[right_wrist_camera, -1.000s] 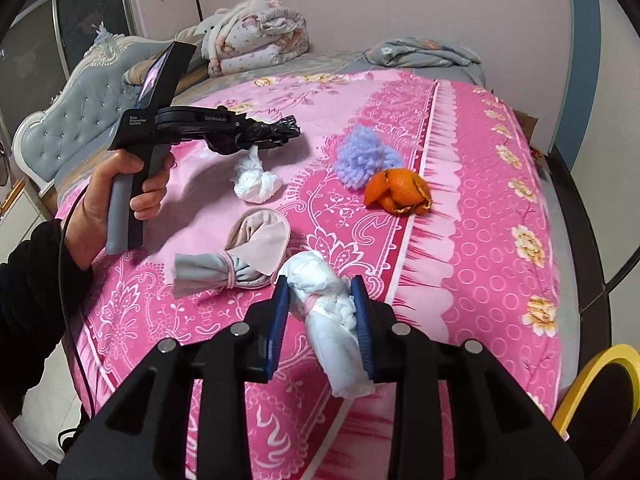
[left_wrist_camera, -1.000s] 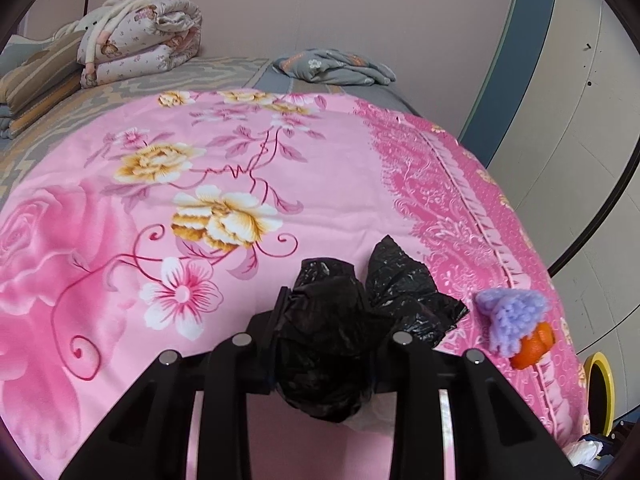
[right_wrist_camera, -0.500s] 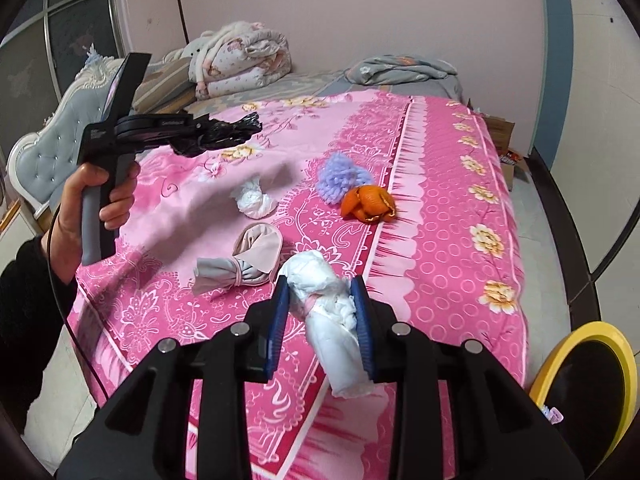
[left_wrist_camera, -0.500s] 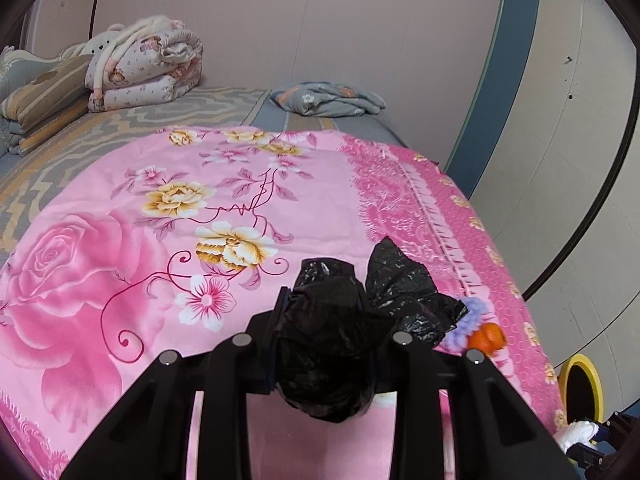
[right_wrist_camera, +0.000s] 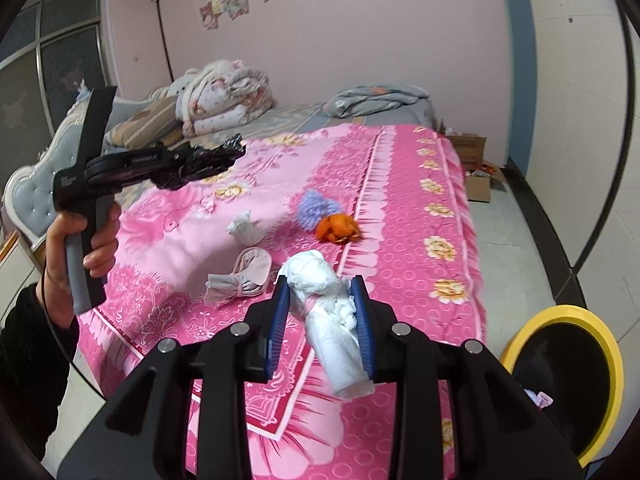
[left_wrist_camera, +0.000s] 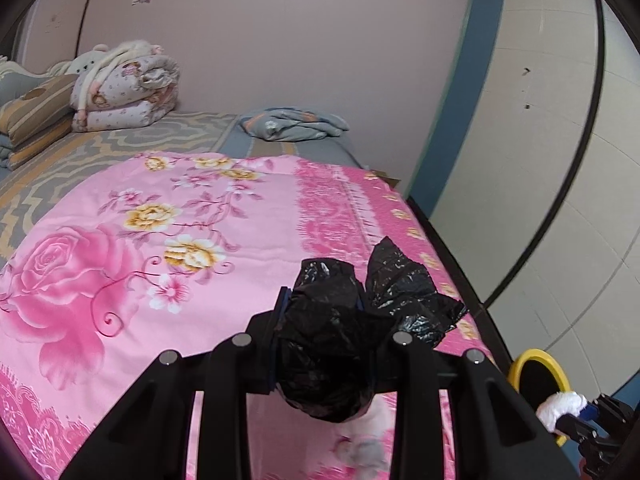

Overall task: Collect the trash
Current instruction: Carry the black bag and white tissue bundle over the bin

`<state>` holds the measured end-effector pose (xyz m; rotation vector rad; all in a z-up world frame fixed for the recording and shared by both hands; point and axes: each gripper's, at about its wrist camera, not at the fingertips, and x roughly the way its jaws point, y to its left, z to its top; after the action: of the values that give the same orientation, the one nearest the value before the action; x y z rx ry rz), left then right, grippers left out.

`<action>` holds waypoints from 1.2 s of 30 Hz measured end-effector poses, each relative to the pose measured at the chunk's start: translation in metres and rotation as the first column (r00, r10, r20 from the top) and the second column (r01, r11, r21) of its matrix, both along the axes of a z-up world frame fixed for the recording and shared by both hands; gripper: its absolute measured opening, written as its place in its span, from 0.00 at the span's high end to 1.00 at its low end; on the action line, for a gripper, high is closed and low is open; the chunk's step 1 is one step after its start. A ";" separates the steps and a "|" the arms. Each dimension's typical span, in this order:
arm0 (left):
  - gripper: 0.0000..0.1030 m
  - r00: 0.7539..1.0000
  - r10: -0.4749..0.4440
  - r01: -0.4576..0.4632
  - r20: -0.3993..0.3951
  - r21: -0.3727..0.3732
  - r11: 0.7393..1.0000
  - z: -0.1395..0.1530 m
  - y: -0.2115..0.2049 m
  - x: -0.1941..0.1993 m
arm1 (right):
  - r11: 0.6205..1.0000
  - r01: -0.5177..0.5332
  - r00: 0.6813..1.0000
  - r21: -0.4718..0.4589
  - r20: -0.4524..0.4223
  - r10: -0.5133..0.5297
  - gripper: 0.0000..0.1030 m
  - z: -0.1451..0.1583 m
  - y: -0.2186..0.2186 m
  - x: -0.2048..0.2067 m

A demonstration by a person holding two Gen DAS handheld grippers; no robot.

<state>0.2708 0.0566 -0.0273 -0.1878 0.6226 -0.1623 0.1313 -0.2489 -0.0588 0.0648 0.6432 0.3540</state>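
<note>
**Both grippers loaded, held above the bed**

I read the left gripper (left_wrist_camera: 322, 320) as closed on a crumpled black plastic bag (left_wrist_camera: 332, 340); the fingers pressed into it from both sides, and a loose flap of the bag stuck out past the right finger. From the right wrist view I saw the same left gripper (right_wrist_camera: 200, 162) held up in the air over the far left part of the bed, gripped by the person's left hand (right_wrist_camera: 86, 240), with the black bag bunched at its tip.

The right gripper (right_wrist_camera: 320, 320) held a white rolled tissue wad (right_wrist_camera: 332, 320) between its blue-padded fingers (right_wrist_camera: 278, 320), narrow around the roll, which sat tilted with its lower end hanging towards the camera.

On the pink floral bedspread (right_wrist_camera: 420, 208) I noted four pieces of trash lying loose: a small white crumpled tissue (right_wrist_camera: 245, 230), a beige and grey knotted cloth piece (right_wrist_camera: 240, 278), a fluffy lilac yarn ball (right_wrist_camera: 314, 206) and an orange peel (right_wrist_camera: 336, 230), the last two touching.

A yellow-rimmed round bin (right_wrist_camera: 568, 368) with a dark inside stood on the floor beside the bed's right edge.
</note>
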 end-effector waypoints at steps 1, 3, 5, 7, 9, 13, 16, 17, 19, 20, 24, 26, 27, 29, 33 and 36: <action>0.72 1.000 -0.008 0.008 0.007 0.001 1.000 0.003 -0.006 -0.004 | 1.000 0.011 1.000 0.004 0.006 -0.011 0.71 0.003 -0.005 -0.004; 0.72 0.999 -0.028 0.028 0.021 0.001 1.000 0.008 -0.018 -0.013 | 1.000 0.028 0.999 0.012 0.021 -0.029 0.71 0.010 -0.014 -0.012; 0.72 0.999 -0.041 0.041 0.031 -0.001 0.999 0.013 -0.029 -0.018 | 0.999 0.046 0.998 0.017 0.037 -0.047 0.71 0.015 -0.021 -0.018; 0.72 0.998 -0.053 0.053 0.039 -0.002 0.999 0.017 -0.038 -0.024 | 0.997 0.067 0.996 0.031 0.053 -0.069 0.71 0.021 -0.031 -0.026; 0.72 0.997 -0.066 0.067 0.046 -0.004 0.998 0.021 -0.048 -0.029 | 0.996 0.086 0.993 0.038 0.071 -0.089 0.71 0.027 -0.040 -0.032; 0.72 0.994 -0.096 0.097 0.058 -0.012 0.995 0.027 -0.067 -0.041 | 0.992 0.120 0.986 0.048 0.106 -0.125 0.71 0.037 -0.057 -0.045; 0.72 0.991 -0.118 0.119 0.064 -0.014 0.993 0.031 -0.081 -0.046 | 0.988 0.150 0.979 0.046 0.135 -0.155 0.71 0.043 -0.065 -0.053; 0.72 0.989 -0.127 0.129 0.068 -0.012 0.992 0.032 -0.087 -0.048 | 0.986 0.160 0.976 0.048 0.142 -0.165 0.71 0.044 -0.068 -0.054; 0.72 0.987 -0.140 0.142 0.073 -0.010 0.990 0.035 -0.095 -0.051 | 0.981 0.185 0.969 0.058 0.156 -0.192 0.71 0.049 -0.077 -0.059; 0.72 0.987 -0.146 0.147 0.074 -0.010 0.989 0.036 -0.098 -0.052 | 0.977 0.201 0.964 0.065 0.162 -0.209 0.71 0.051 -0.082 -0.061; 0.72 0.982 -0.167 0.169 0.088 -0.013 0.986 0.046 -0.112 -0.057 | 0.965 0.246 0.949 0.085 0.179 -0.258 0.71 0.060 -0.100 -0.068; 0.72 0.979 -0.178 0.179 0.100 -0.006 0.984 0.052 -0.119 -0.059 | 0.959 0.268 0.941 0.097 0.189 -0.282 0.71 0.066 -0.112 -0.070; 0.72 0.977 -0.183 0.184 0.106 -0.002 0.983 0.055 -0.123 -0.060 | 0.954 0.281 0.935 0.102 0.194 -0.296 0.71 0.069 -0.118 -0.072; 0.72 0.974 -0.193 0.195 0.117 -0.001 0.981 0.062 -0.131 -0.061 | 0.948 0.298 0.928 0.111 0.201 -0.315 0.71 0.074 -0.127 -0.075; 0.72 0.969 -0.205 0.208 0.134 -0.006 0.978 0.075 -0.146 -0.060 | 0.930 0.343 0.902 0.130 0.229 -0.365 0.71 0.089 -0.147 -0.083; 0.72 0.964 -0.224 0.228 0.145 -0.009 0.974 0.085 -0.160 -0.059 | 0.917 0.372 0.886 0.141 0.240 -0.396 0.71 0.097 -0.161 -0.086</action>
<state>0.2120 -0.1030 0.0574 -0.1283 0.4972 -0.4012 0.0455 -0.4098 0.0380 0.2263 0.3352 0.0030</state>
